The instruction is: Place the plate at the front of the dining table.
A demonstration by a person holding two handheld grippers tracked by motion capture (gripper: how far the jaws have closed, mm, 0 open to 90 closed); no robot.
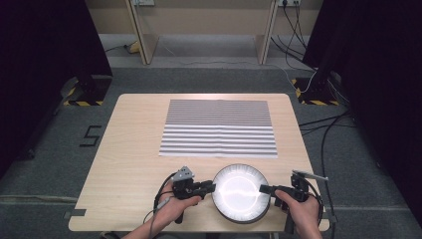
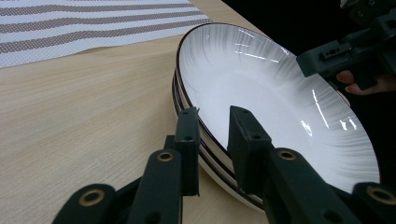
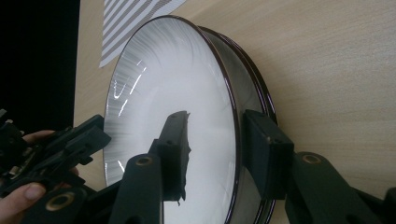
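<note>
- Two forearms enter from the bottom edge of the high view, each hand wrapped around a black gripper, both pointing inward toward a stack of plates (image 1: 241, 193) between them.
- Left hand (image 1: 171, 206) lies low over the worktop (image 1: 129, 149), with the left gripper (image 1: 211, 188) level and pointing at the stack's left rim.
- In the left gripper view, the fingers (image 2: 189, 140) are closed on the rim of the top plate: one sits outside the edge, the other inside the bowl, both against the rim.
- Right hand (image 1: 303, 211) mirrors it at the right edge of the worktop, with the right gripper (image 1: 263, 189) level and pointing at the stack's right rim.
- In the right gripper view, its fingers (image 3: 175, 140) stand apart astride the rim, one over the white inside, one outside the stack; gaps show on both sides, so nothing is gripped.
- The plates are white with a dark rim line and sit on the near part of the pale wooden worktop, close to its front edge.
- A striped mat (image 1: 219, 128) lies flat beyond the stack, near it but not touching.
</note>
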